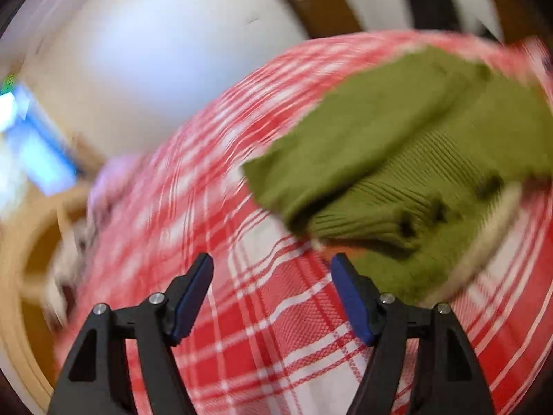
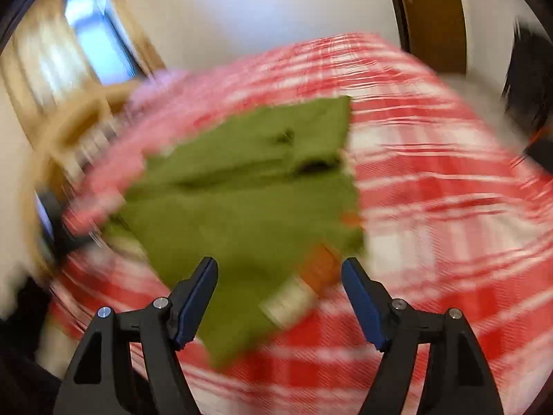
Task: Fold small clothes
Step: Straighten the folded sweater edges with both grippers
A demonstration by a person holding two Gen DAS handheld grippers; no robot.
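Olive green knit garment (image 2: 242, 190) folded, lying on checked cloth (image 2: 432, 190).

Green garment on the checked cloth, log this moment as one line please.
green garment: lying folded on red checked cloth | left hand-held gripper: open, empty | right hand-held gripper: open, empty, above garment edge

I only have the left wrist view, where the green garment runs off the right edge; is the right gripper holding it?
Observer: No. The right gripper has its jaws open, with nothing pinched.
Operator: Does the whole garment show for you?
Observer: Yes. In the right wrist view the green garment is fully in frame, folded over itself on the red checked cloth.
Operator: Is anything near the right jaws?
Observer: An orange and cream trim at the garment's near edge lies just ahead of them; blur hides what it is.
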